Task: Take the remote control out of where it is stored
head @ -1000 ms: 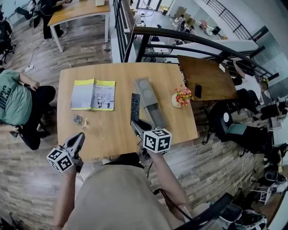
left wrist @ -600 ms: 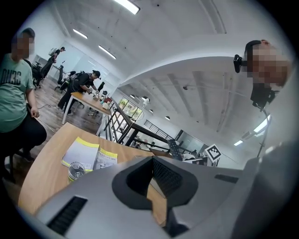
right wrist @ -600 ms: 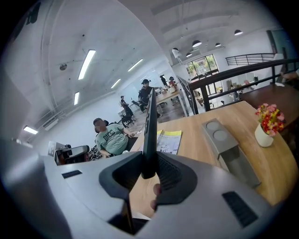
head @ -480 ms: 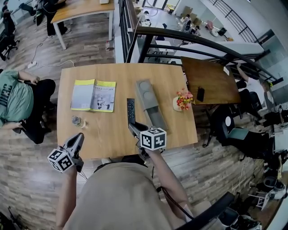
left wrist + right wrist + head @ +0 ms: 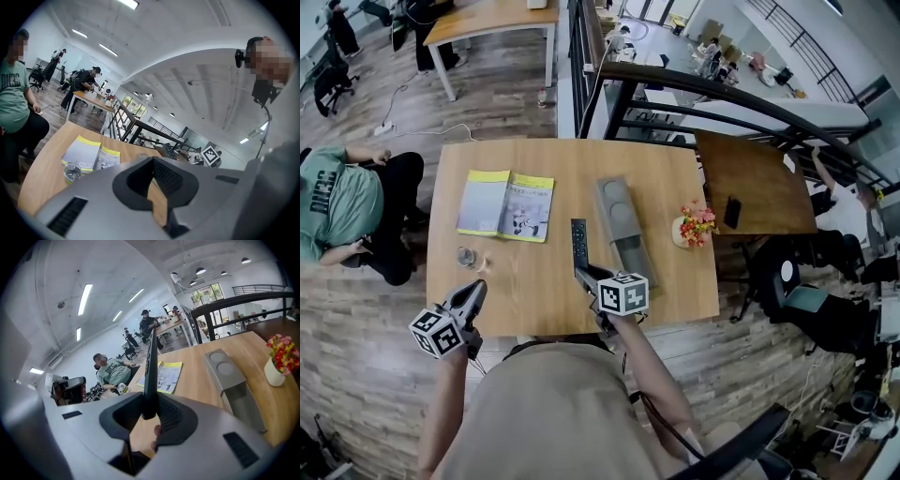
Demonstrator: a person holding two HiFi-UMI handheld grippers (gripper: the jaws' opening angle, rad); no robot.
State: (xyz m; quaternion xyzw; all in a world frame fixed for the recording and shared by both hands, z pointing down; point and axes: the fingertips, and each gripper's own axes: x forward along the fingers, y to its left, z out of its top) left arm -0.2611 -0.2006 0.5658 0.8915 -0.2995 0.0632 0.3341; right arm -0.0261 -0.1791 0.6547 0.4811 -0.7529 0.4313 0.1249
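A: Wooden table (image 5: 546,281) first. Grey holder (image 5: 617,208) lying lengthwise near the middle, two round recesses at the far end, long open slot at the near end.

B: Noted. Yellow-edged booklet (image 5: 506,204) flat, well left of the holder.

A: Right gripper (image 5: 586,274) at the near edge, clamped on the black remote control (image 5: 578,239). Remote out of the slot, just left of the holder, pointing away. Seen edge-on in the right gripper view, near end pinched between the pads. Touching the wood or not: cannot tell.

B: Left gripper (image 5: 474,296) at the near left corner, jaws together, nothing between.

A: Flower vase (image 5: 690,229) right of the holder. Small glass (image 5: 466,255) below the booklet.
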